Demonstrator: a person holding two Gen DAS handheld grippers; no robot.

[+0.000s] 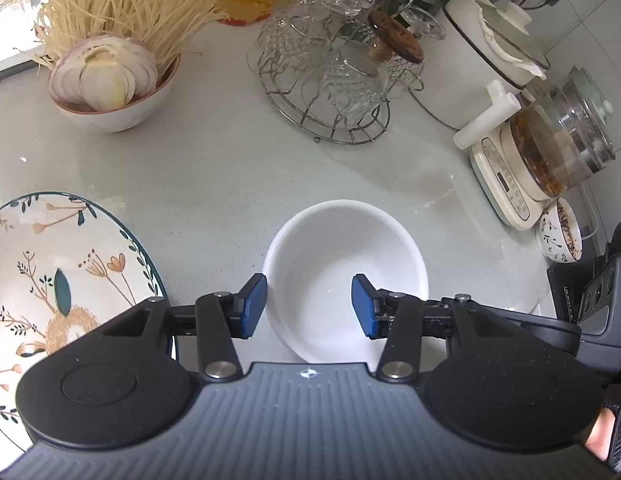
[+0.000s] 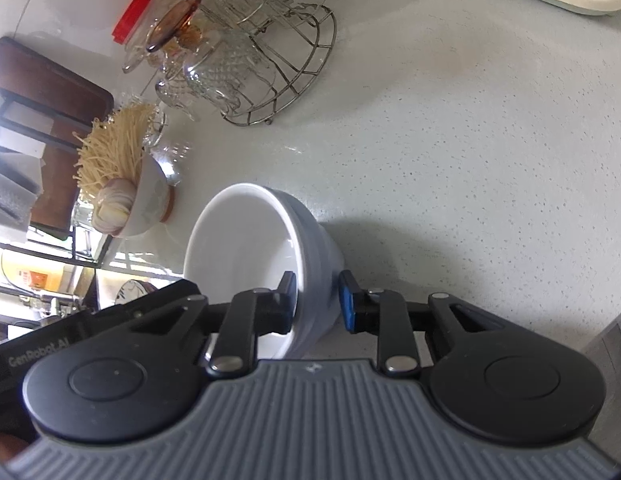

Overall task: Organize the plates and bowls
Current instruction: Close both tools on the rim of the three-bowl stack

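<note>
Two grippers at one white bowl (image 2: 246, 264) near the glass rack (image 2: 270, 52): our right gripper (image 2: 316, 300) straddles its rim, not visibly clamped; left gripper (image 1: 308, 306) hangs open above.

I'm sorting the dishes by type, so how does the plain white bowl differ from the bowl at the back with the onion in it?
The white bowl is empty; the onion bowl holds sliced onion and pale noodle-like strands. The white bowl is plain all over; the onion bowl has a brownish rim and foot. The white bowl sits between the right gripper's fingers, its wall straddled; the onion bowl stands untouched. Both are white, upright and on the speckled counter.
</note>
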